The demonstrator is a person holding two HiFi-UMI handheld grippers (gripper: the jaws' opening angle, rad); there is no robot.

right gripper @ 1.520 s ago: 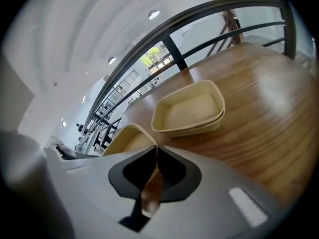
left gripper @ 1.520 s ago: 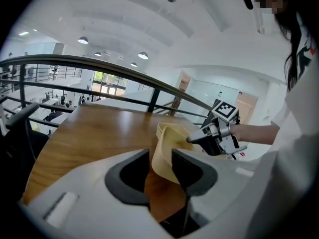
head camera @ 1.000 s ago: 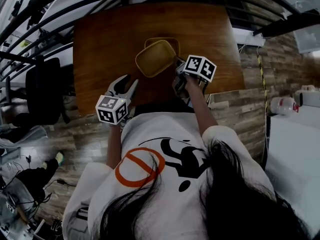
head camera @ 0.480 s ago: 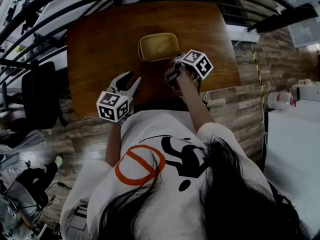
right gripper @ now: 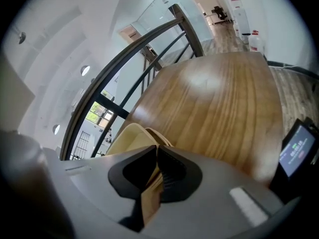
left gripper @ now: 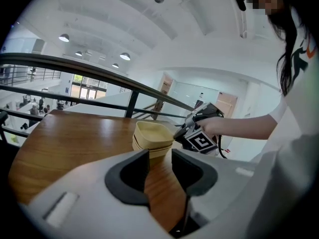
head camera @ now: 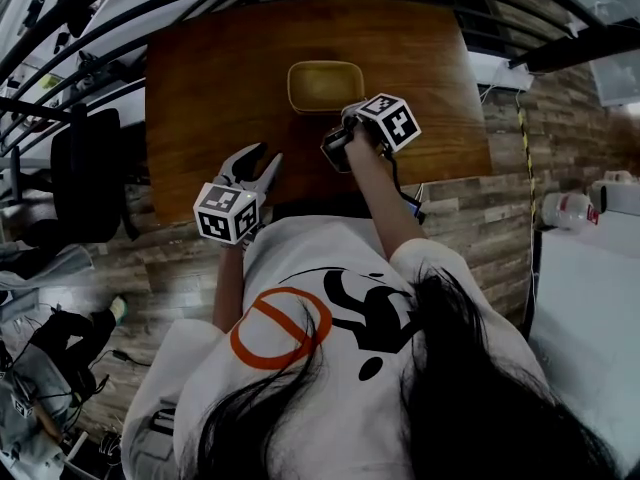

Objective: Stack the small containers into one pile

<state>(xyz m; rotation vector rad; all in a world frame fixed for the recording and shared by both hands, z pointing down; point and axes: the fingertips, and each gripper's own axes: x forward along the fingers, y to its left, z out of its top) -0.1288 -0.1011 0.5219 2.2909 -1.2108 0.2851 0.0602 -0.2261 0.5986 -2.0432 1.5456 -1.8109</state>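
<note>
Nesting looks all but finished: a pale yellow, square plastic container with rounded corners (left gripper: 152, 132) sits inside a second container of the same colour and shape (left gripper: 158, 147). The pair forms one low pile near the middle of the brown wooden tabletop (head camera: 210, 78), a little toward its far edge. The right gripper (right gripper: 155, 151) is clenched on the upper container's thin wall at the pile's near right corner, its dark pads pinched almost together with only the rim between them. A hold at the corner, I judge, lets the person steer the tub square into its mate and press it down without the jaws fouling the lower rim. The gripper slopes down onto the pile from the near side, which suits a rim pinch rather than a grasp across the whole tub. The left gripper (head camera: 262, 155) hangs released by the tabletop's near edge, well apart from the pile, with its jaws spread and only bare wood showing between them. It seems parked there because it has nothing to fetch: no other loose container shows on the tabletop. What remains, by my reading, is for the right claw to let go of the rim and draw back without tipping the upper tub out of its seat
</note>
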